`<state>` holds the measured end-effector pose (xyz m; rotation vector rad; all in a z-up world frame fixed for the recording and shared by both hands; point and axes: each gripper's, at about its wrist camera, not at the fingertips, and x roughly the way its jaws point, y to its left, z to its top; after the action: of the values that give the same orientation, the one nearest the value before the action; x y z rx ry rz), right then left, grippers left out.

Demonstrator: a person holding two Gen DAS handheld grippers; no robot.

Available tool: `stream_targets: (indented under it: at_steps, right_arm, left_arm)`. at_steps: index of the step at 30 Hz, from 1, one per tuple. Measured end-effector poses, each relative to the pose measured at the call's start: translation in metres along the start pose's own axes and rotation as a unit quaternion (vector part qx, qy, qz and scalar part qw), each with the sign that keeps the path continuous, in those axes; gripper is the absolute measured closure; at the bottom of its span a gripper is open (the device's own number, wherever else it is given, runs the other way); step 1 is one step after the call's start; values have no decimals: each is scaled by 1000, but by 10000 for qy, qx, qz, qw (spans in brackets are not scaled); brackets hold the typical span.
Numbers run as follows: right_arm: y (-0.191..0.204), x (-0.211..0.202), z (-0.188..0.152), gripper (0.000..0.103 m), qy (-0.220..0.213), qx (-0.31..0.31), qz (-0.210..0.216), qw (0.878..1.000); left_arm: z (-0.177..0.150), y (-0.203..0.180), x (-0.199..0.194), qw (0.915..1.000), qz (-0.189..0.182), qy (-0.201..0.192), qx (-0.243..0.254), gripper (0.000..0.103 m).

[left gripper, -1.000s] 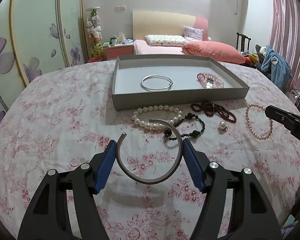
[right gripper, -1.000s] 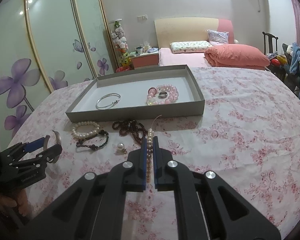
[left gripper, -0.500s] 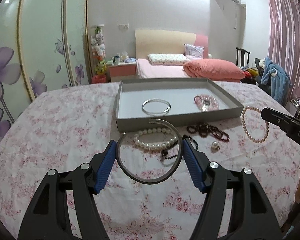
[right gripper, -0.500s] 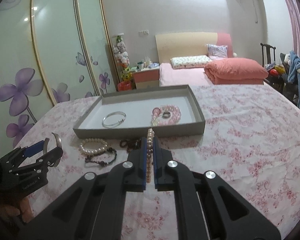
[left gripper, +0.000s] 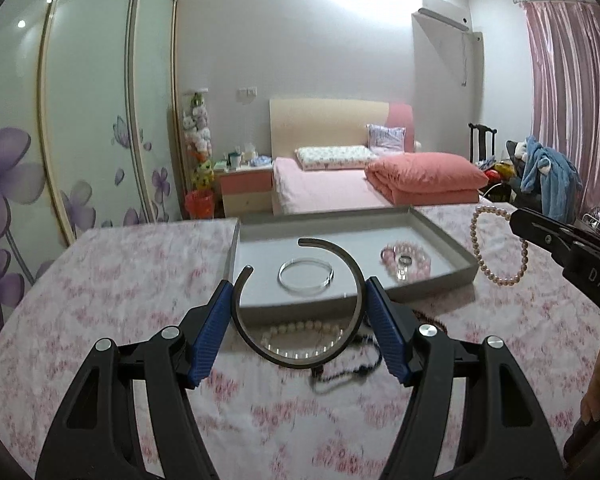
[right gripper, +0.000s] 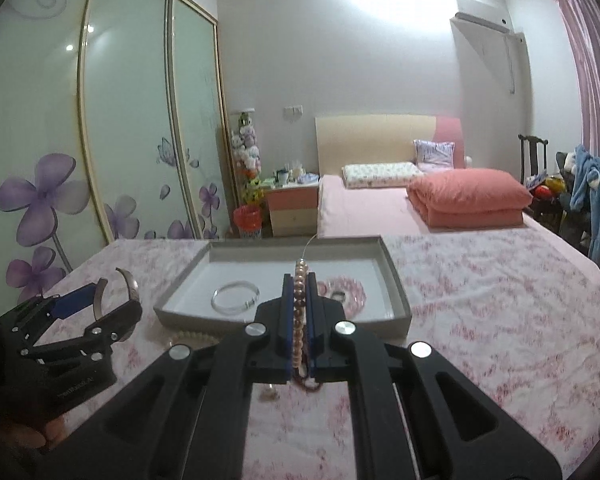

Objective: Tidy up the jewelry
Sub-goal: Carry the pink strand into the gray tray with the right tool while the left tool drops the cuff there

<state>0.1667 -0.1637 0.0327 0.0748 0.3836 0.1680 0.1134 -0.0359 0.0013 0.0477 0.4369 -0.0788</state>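
Note:
My left gripper [left gripper: 300,300] is shut on an open grey metal bangle [left gripper: 352,268] and holds it above the table in front of the grey tray [left gripper: 444,236]. It also shows in the right wrist view [right gripper: 100,300]. My right gripper [right gripper: 299,300] is shut on a pink pearl bracelet [right gripper: 299,292], which hangs from its tip in the left wrist view [left gripper: 496,248]. The tray holds a silver bangle [left gripper: 305,276] and a pink bead bracelet with a ring [left gripper: 406,258].
A white pearl bracelet [left gripper: 296,328] and dark bead strands [left gripper: 352,372] lie on the floral tablecloth [left gripper: 120,280] in front of the tray. A bed [right gripper: 380,208], a wardrobe with sliding doors [right gripper: 100,140] and a chair with clothes [right gripper: 580,192] stand behind.
Both grippers have risen and moved forward towards the tray with their jewelry still held. The loose jewelry on the cloth now lies under the grippers.

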Motion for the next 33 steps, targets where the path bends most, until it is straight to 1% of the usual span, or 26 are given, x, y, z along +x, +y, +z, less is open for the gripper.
stream_targets:
  at_steps: [8, 16, 22, 26, 33]
  right_arm:
    - [2, 13, 19, 97, -233, 3, -18, 9997]
    - [1, 42, 26, 97, -183, 20, -76, 9998]
    - [-3, 76, 31, 97, -76, 20, -98, 9999]
    - [-7, 100, 31, 97, 28, 79, -86, 9999]
    - [-25, 149, 26, 97, 482, 407, 17, 9980]
  left_arm:
    - [16, -2, 21, 9997, 124, -221, -1, 36]
    - [25, -1, 52, 9998, 99, -144, -47, 36]
    - [33, -1, 79, 9999, 78, -60, -31, 36]
    - [35, -4, 101, 9999, 31, 82, -61, 36]
    - [32, -11, 130, 9993, -65, 375, -24, 36]
